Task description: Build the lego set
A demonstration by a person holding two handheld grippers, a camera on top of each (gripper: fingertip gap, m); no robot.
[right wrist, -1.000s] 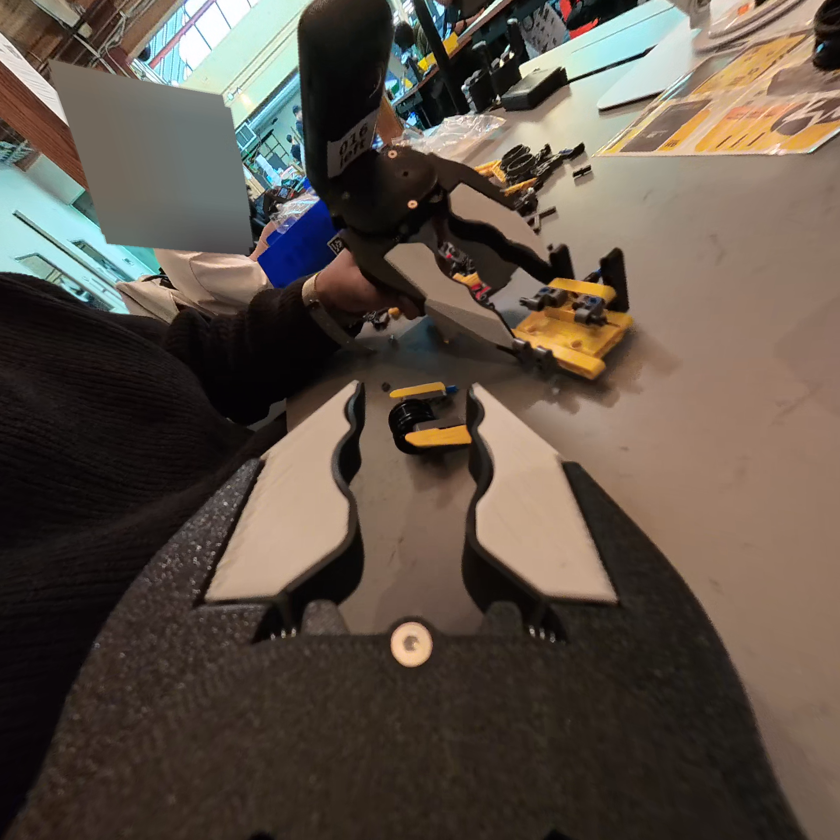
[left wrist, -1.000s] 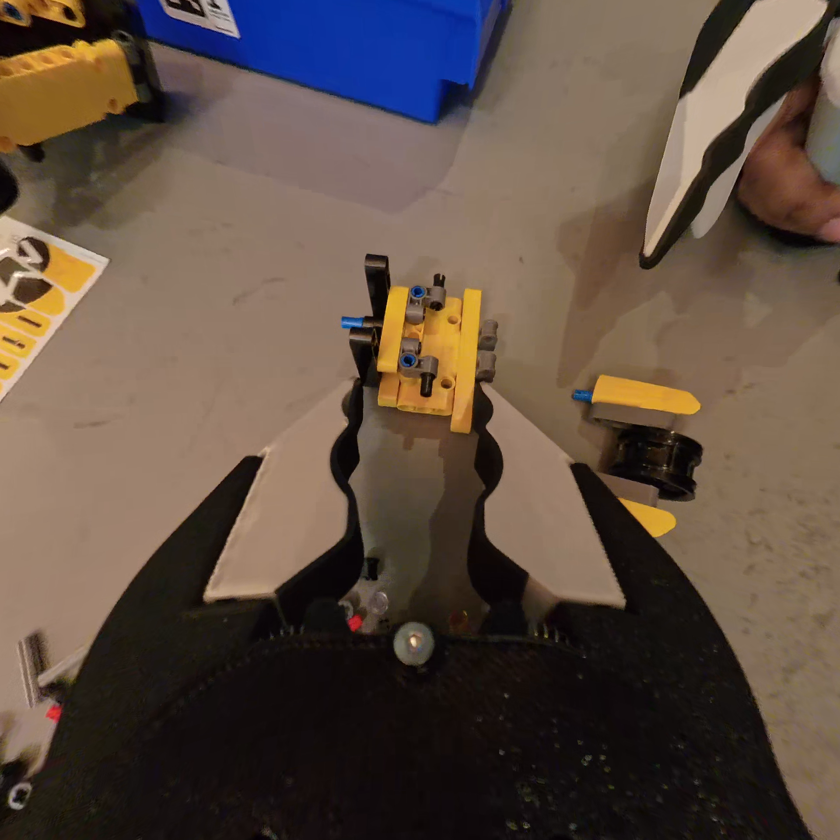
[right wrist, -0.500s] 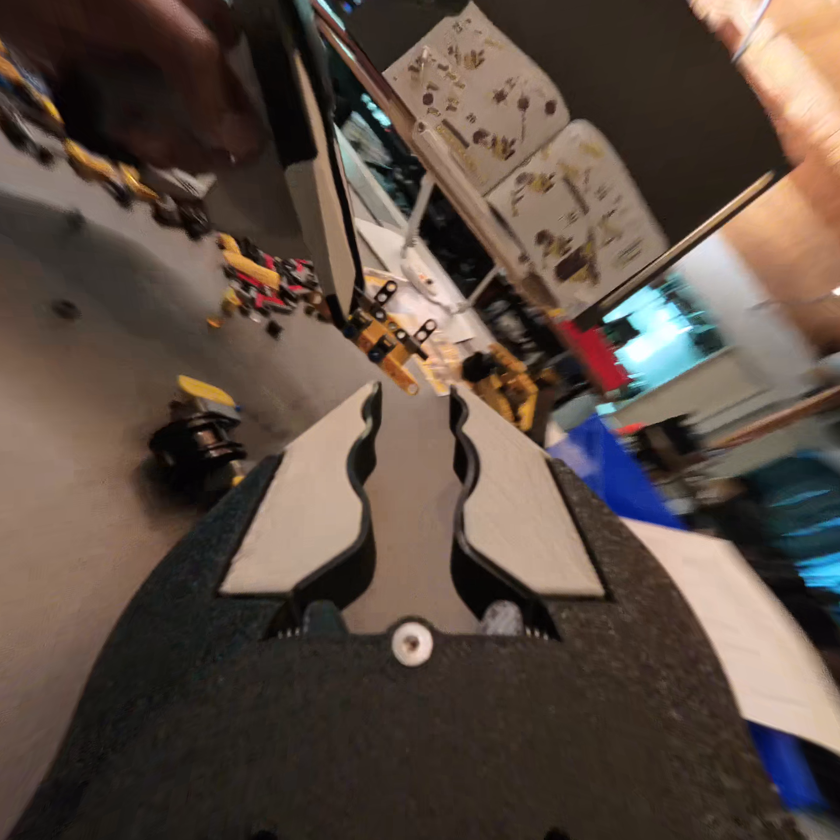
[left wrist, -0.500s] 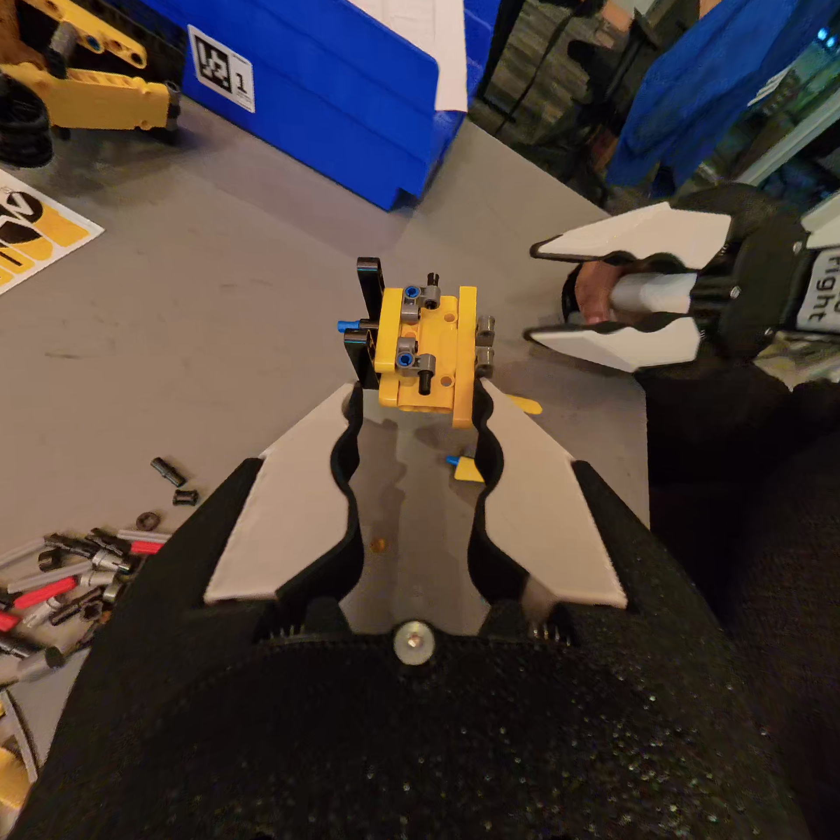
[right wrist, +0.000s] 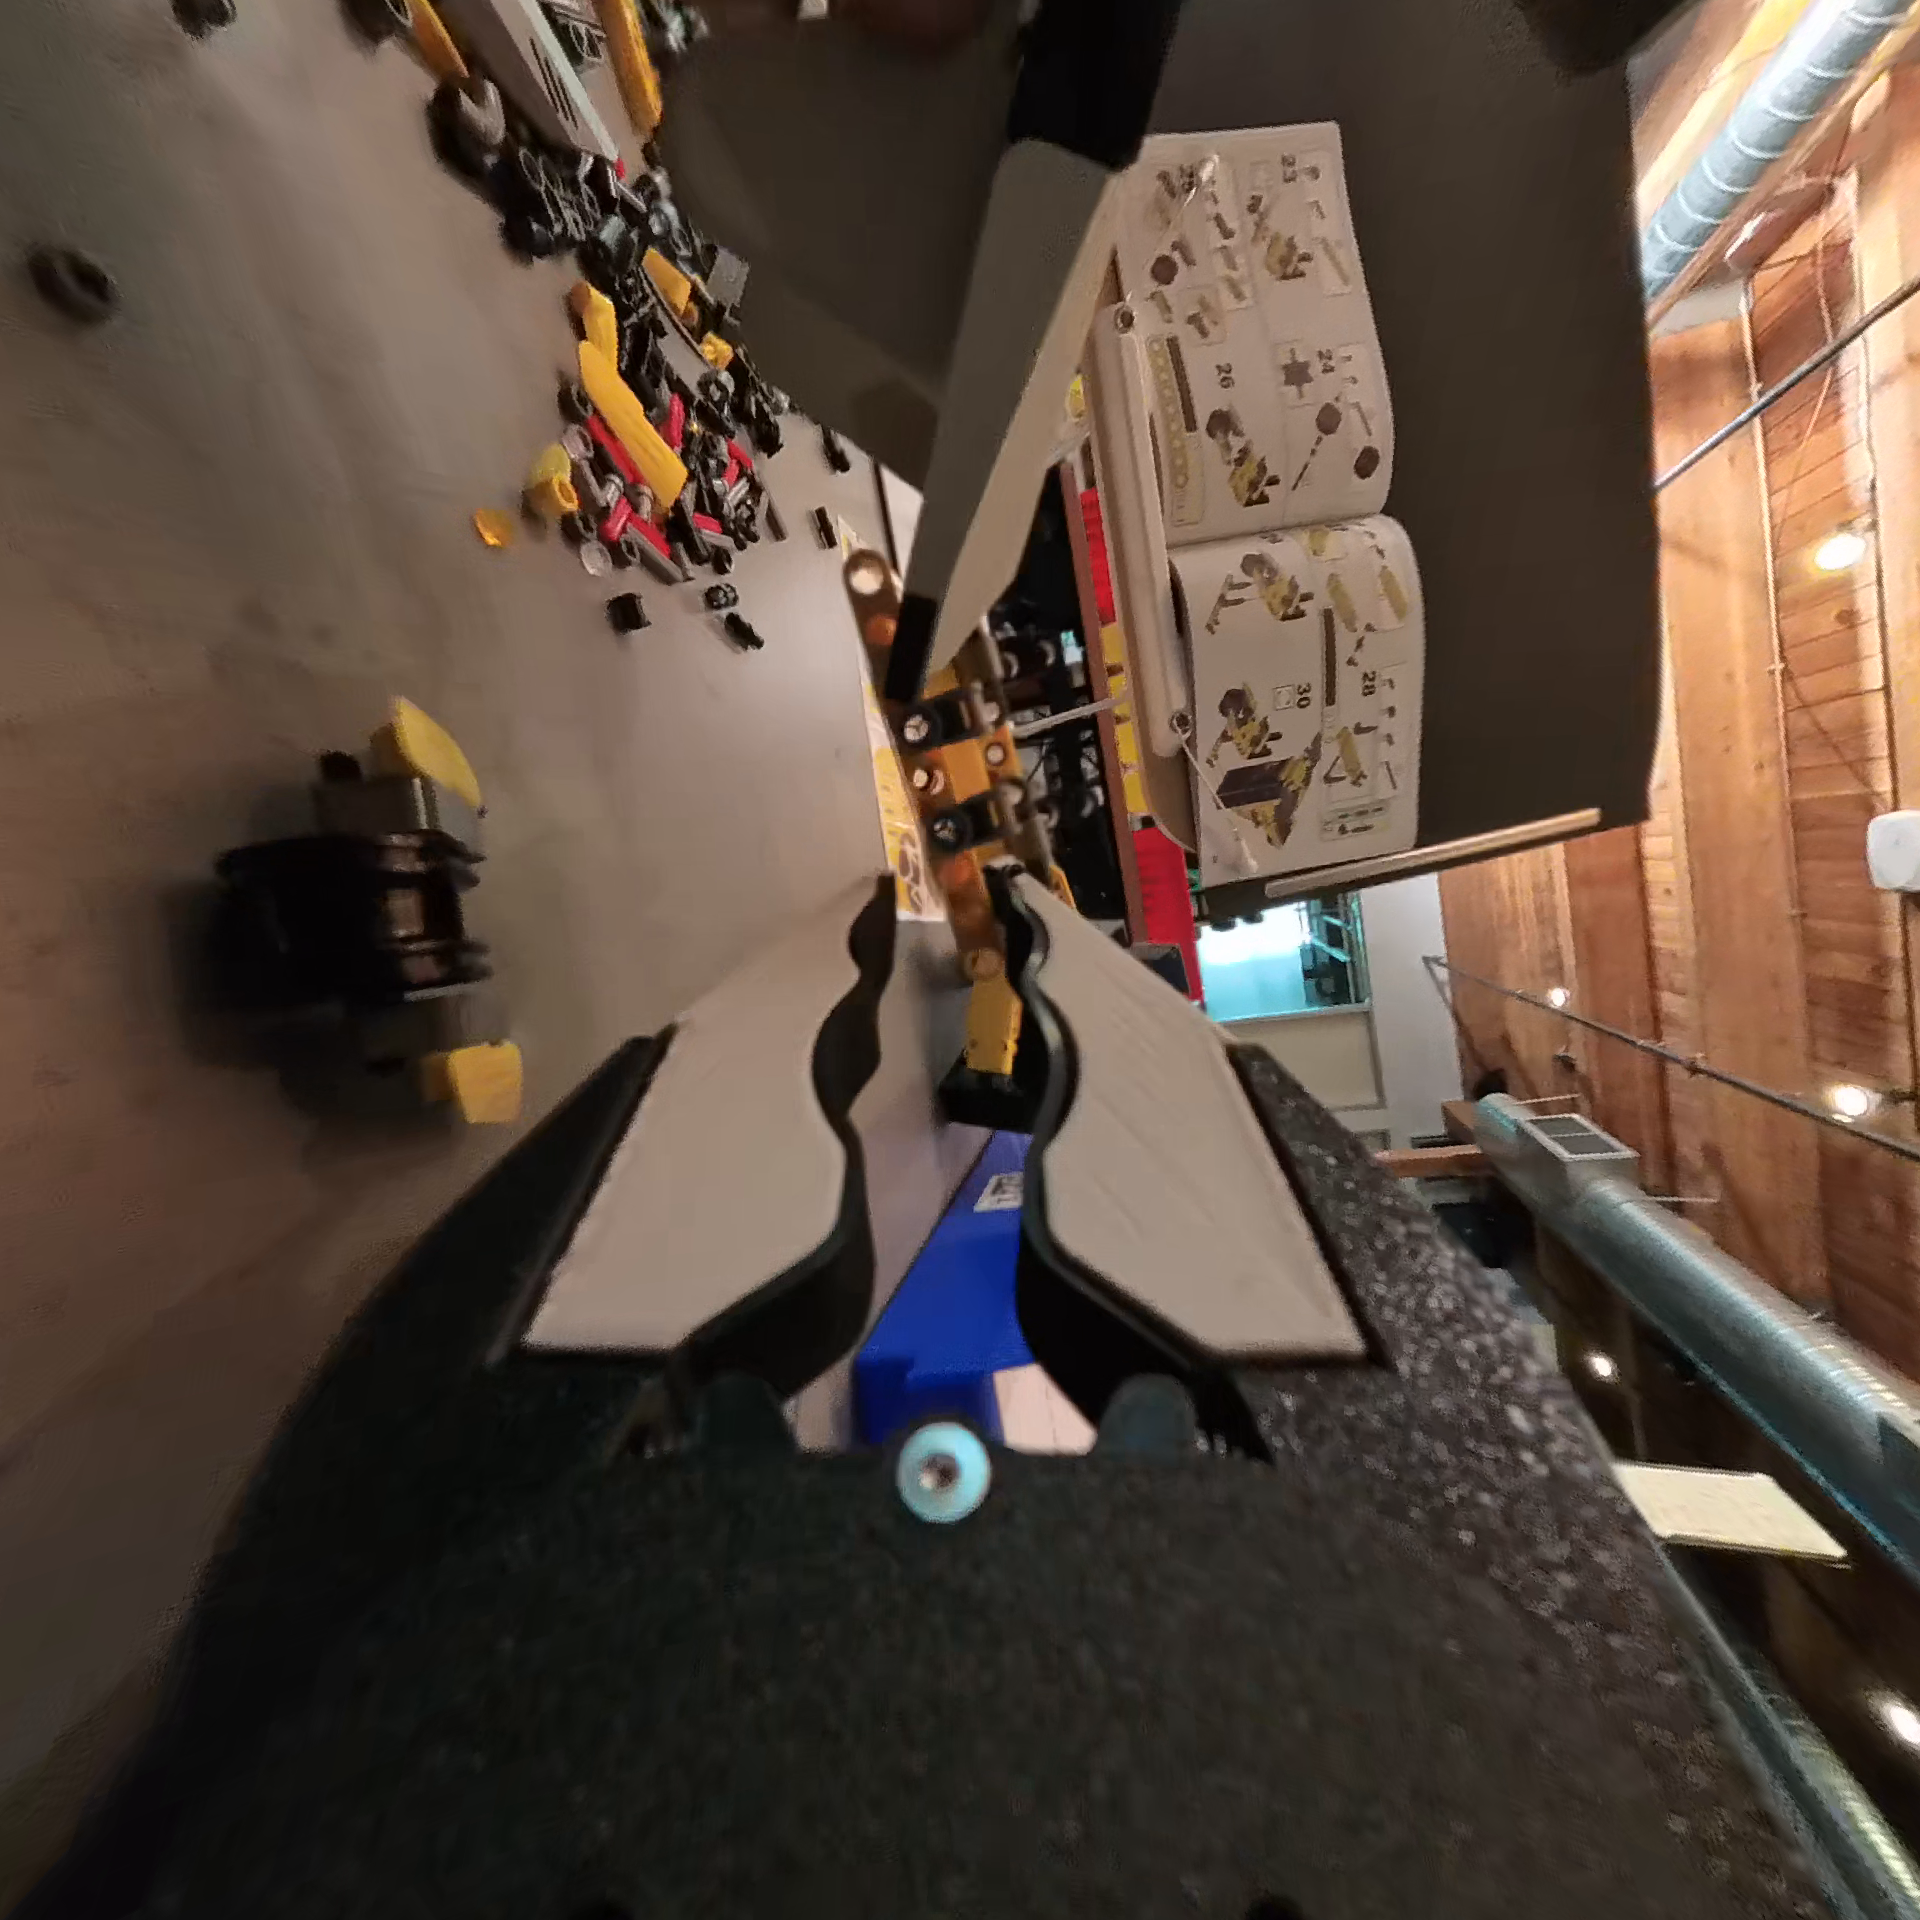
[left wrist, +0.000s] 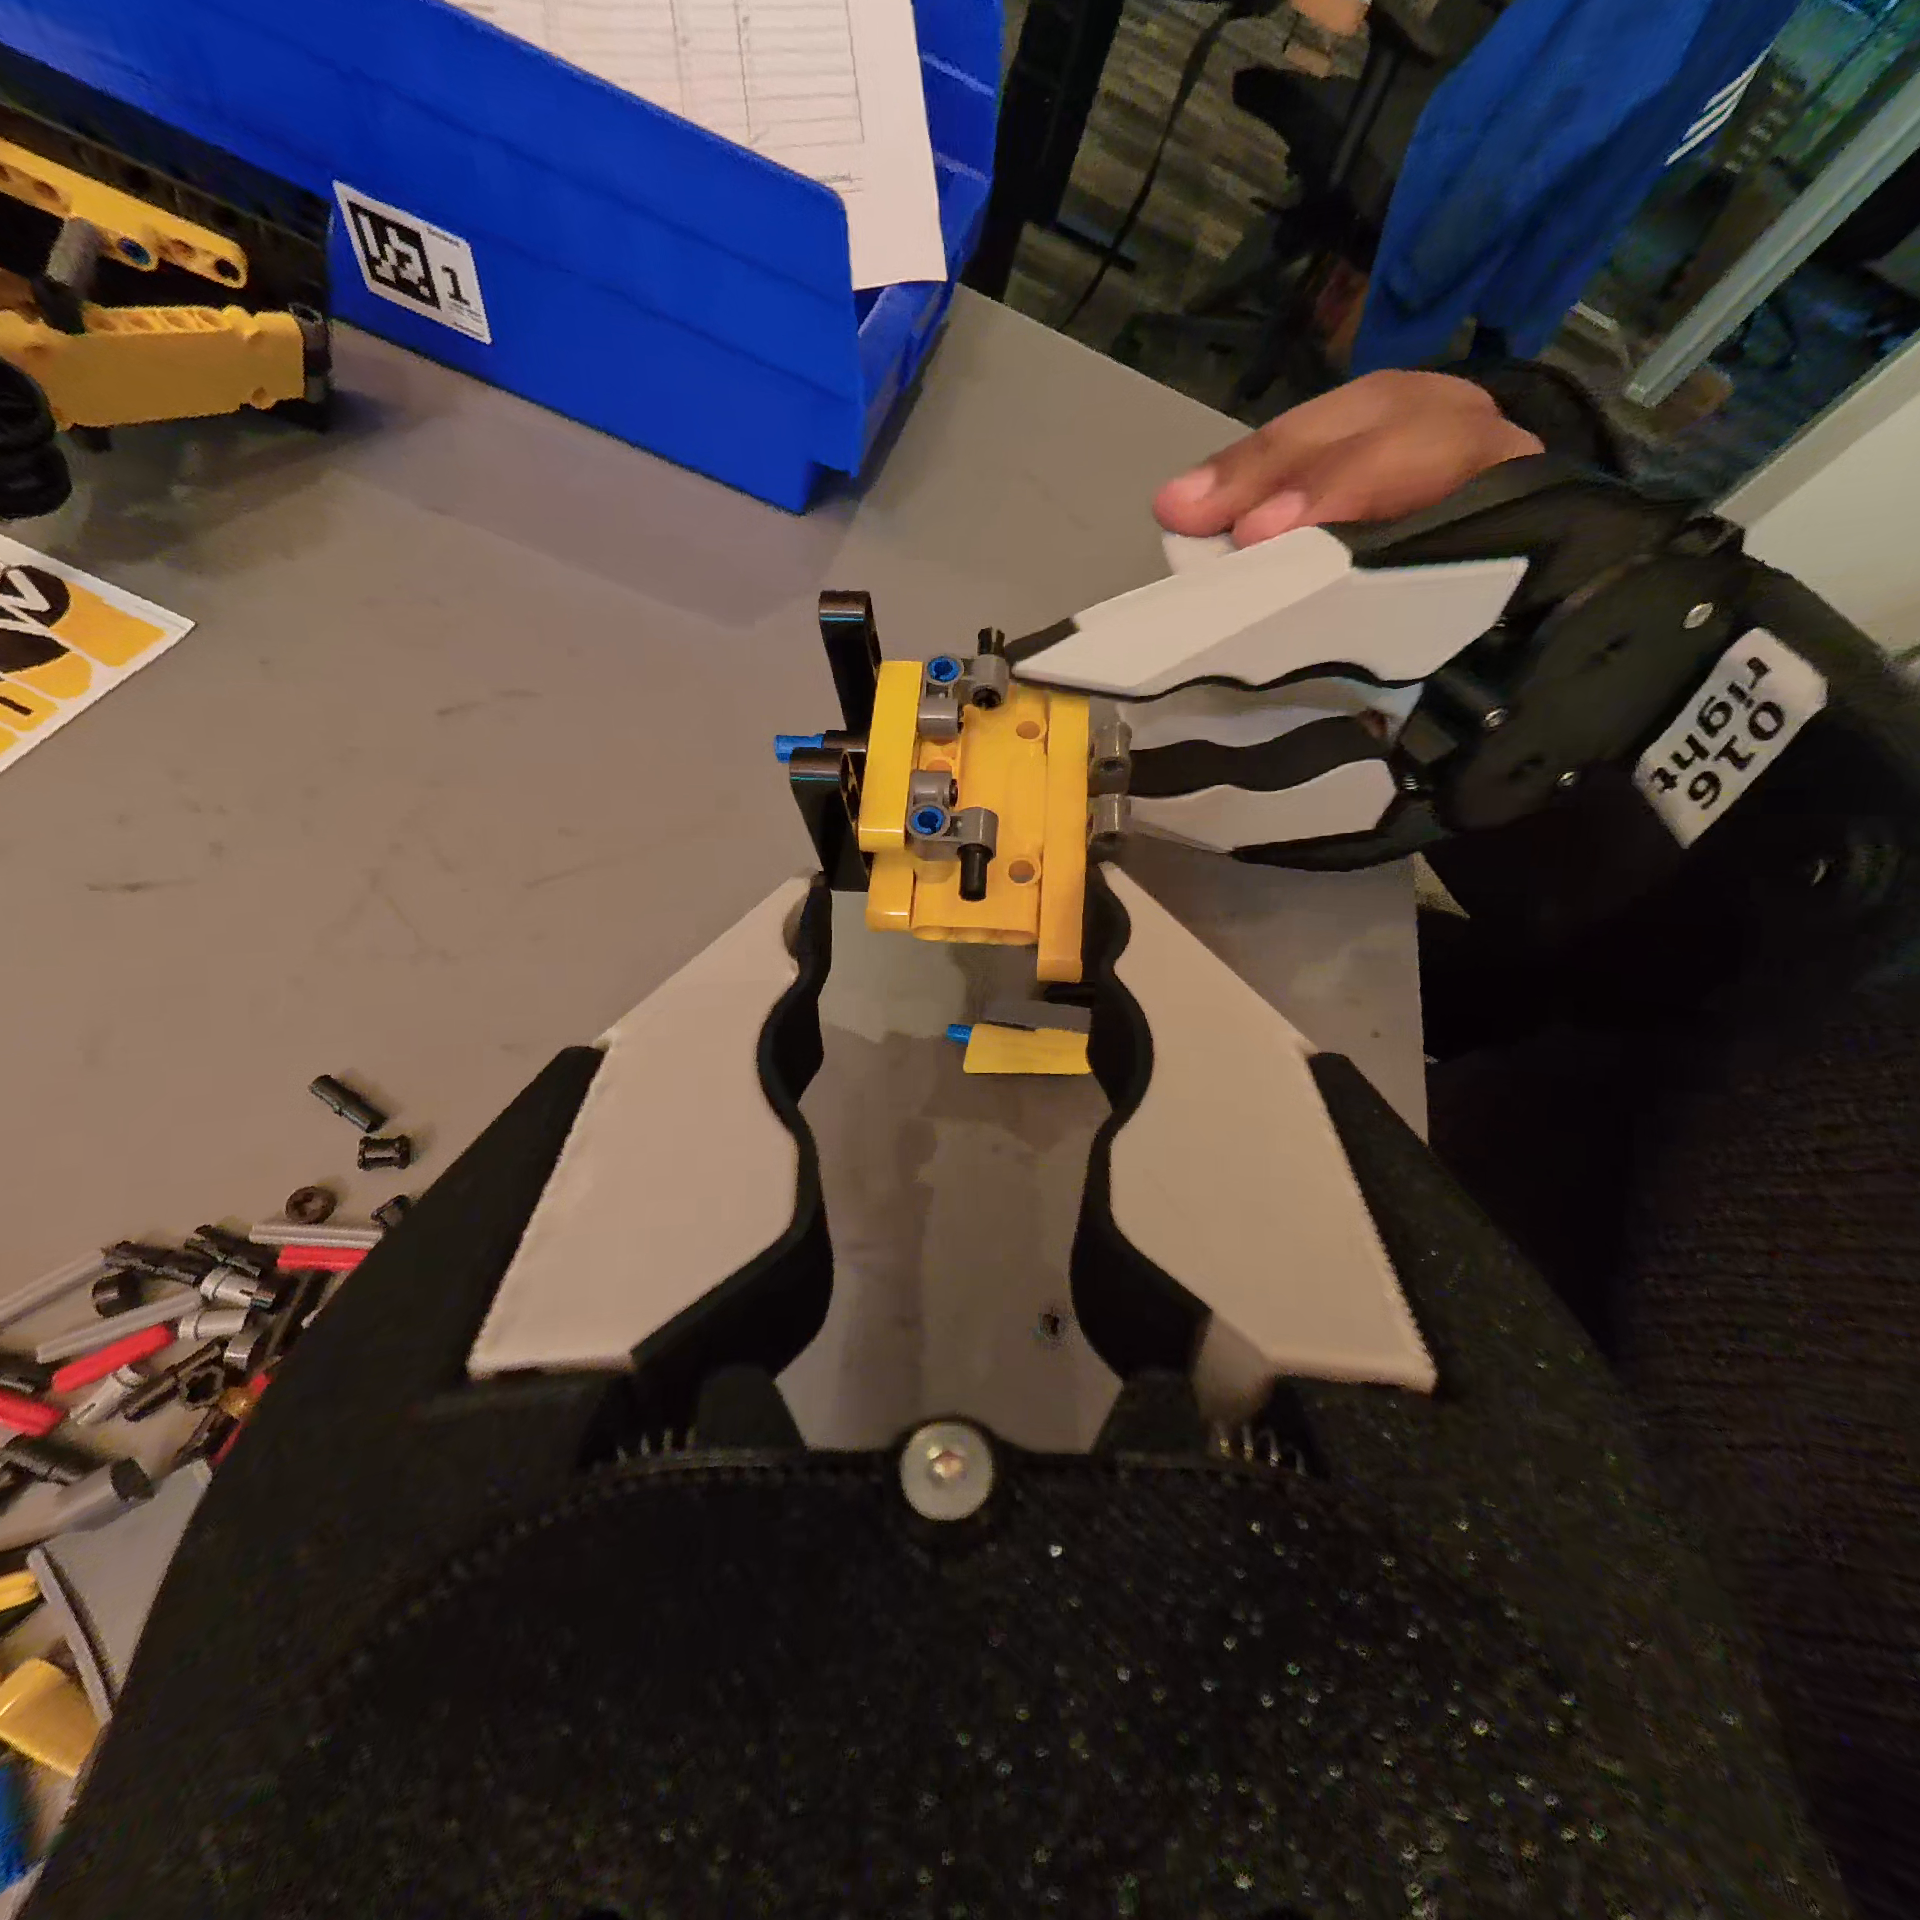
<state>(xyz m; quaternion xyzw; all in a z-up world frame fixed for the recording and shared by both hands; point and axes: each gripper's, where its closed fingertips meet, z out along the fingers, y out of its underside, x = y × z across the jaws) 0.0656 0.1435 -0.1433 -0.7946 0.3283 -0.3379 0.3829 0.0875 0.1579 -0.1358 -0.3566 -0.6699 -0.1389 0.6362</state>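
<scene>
Left gripper [left wrist: 956, 894]: jaws closed on the near end of a yellow brick assembly [left wrist: 971, 805], held clear above the grey table [left wrist: 416, 727]. The assembly carries grey connectors with blue pins on its upper face and a black beam on its left side.

Right gripper [left wrist: 1049, 748]: comes in from the right, a hand [left wrist: 1340, 462] gripping it. Its jaws are at a narrow gap, tips at the assembly's right side; the upper tip touches a grey connector. In the right wrist view the right gripper [right wrist: 945, 904] has a yellow part of the assembly between its tips; whether it is pinched, cannot tell.

On the table below the assembly: a small yellow wedge piece with a blue pin [left wrist: 1023, 1049]. The right wrist view shows it as part of a black wheel piece [right wrist: 353, 925], blurred.

Near left edge of the table: a heap of loose pins and axles [left wrist: 156, 1320], black, grey and red. Far side: a blue bin [left wrist: 582, 239] with a paper sheet [left wrist: 790, 94] lying in it. Far left: a yellow and black built model [left wrist: 135, 312] and a sticker sheet [left wrist: 62, 644]. An open instruction booklet [right wrist: 1268, 478] shows in the right wrist view.
</scene>
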